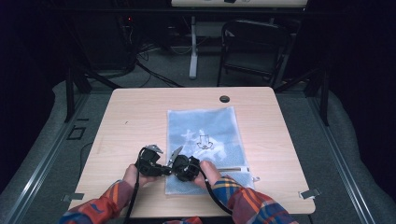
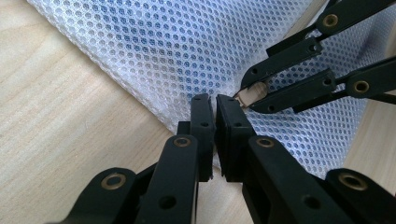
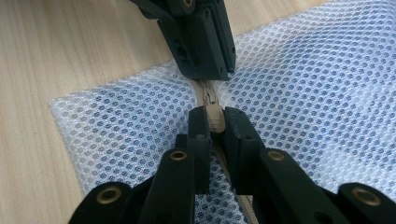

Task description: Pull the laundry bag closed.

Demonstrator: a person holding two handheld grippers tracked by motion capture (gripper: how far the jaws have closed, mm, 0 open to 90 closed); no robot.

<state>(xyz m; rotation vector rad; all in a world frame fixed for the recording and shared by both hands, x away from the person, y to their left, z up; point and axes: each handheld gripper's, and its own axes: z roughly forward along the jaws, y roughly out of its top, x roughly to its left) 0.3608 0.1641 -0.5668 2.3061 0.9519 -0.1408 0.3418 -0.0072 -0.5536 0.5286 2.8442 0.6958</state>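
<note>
Claws clenched at the mesh bag's zipper

Right claw (image 3: 214,122) grips the tan zipper pull (image 3: 214,115); the left claw (image 2: 215,103) pinches the mesh bag (image 1: 203,135) at its edge just beyond the pull, tips nearly touching. Both hands (image 1: 135,175) rest low over the bag's near left corner, forearms in plaid sleeves (image 1: 254,203). White, blue-tinted, the bag lies flat on the desk (image 1: 130,116).

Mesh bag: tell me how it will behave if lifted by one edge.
Probably floppy: the mesh bag lies flat and thin on the table. Likely light, since its open netting shows the contents through. It may slide when the right gripper tugs the zipper pull.
</note>
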